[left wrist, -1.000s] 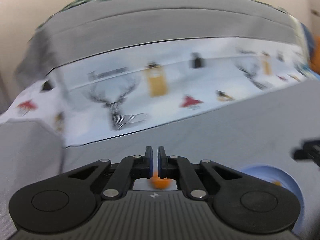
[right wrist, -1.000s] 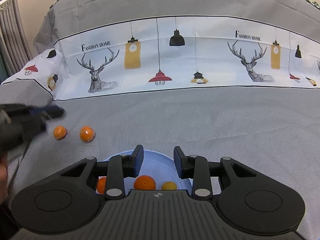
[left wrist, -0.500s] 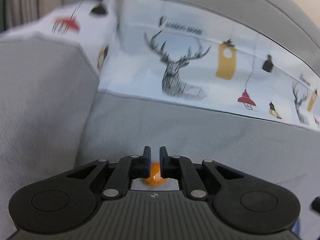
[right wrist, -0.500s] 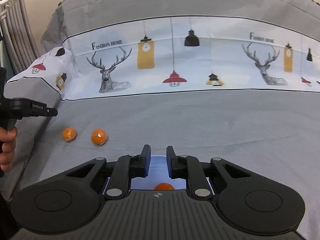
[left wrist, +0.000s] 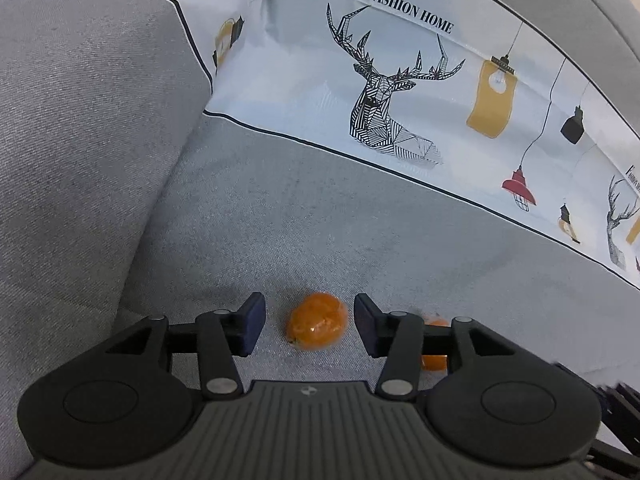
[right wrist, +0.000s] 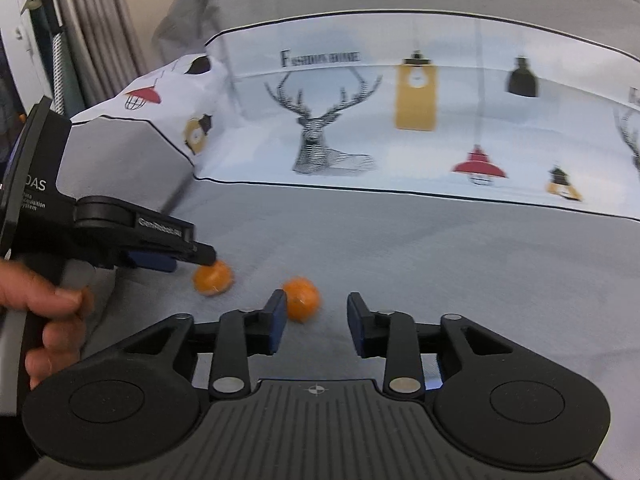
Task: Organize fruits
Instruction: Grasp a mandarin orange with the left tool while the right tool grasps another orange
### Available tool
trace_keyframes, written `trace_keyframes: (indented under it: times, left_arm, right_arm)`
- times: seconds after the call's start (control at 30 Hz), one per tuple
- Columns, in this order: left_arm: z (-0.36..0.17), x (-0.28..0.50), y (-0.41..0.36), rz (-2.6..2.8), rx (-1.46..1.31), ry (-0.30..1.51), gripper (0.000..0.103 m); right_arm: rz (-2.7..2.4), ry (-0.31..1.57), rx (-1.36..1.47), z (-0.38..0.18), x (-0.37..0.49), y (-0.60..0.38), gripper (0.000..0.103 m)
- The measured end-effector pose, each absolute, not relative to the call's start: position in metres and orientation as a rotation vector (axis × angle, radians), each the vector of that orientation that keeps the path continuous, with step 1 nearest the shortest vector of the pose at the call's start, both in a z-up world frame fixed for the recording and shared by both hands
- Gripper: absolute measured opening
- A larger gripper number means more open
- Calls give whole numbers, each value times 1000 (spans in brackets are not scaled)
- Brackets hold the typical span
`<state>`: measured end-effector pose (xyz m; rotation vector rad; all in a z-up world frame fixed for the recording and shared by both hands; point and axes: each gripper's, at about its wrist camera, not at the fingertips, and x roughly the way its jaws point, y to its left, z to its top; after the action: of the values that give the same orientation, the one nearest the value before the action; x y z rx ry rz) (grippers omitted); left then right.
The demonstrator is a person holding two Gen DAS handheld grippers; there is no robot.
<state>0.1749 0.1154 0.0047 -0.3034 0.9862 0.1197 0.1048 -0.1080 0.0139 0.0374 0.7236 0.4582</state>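
Two small oranges lie on the grey sofa seat [left wrist: 304, 220]. In the left wrist view my left gripper [left wrist: 309, 322] is open around the left orange [left wrist: 317, 326], which sits between the fingers without touching them. The second orange [left wrist: 434, 354] shows partly behind the right finger. In the right wrist view my right gripper [right wrist: 316, 320] is open and empty, with the second orange [right wrist: 302, 299] just ahead of its left finger. The left gripper [right wrist: 176, 254] reaches in from the left over the left orange [right wrist: 213, 278].
A grey armrest cushion [left wrist: 80, 152] rises at the left. The sofa back [right wrist: 400, 120] has a white printed cover with deer and lamps. A hand [right wrist: 48, 320] holds the left gripper's handle. Grey curtains [right wrist: 88, 20] hang at the far left.
Both grippers have opened. The left gripper came down over the left orange on the seat. The right gripper moved left, off the blue bowl, toward the second orange.
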Motion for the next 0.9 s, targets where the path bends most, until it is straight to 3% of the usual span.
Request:
trace_keyframes:
  times: [0.47, 0.6, 0.67, 0.9]
  left_arm:
    - [-14, 191, 104, 105, -256, 1043, 54]
    - [-19, 194, 99, 100, -229, 1056, 52]
    - [-21, 195, 97, 94, -212, 1060, 41]
    - [-11, 185, 93, 93, -176, 1007, 40]
  right_arm:
    - [491, 805, -14, -36, 162, -61, 50]
    - [492, 835, -19, -46, 171, -58, 46]
    - [492, 832, -29, -49, 171, -57, 40]
    - [477, 785, 0, -36, 159, -67, 39]
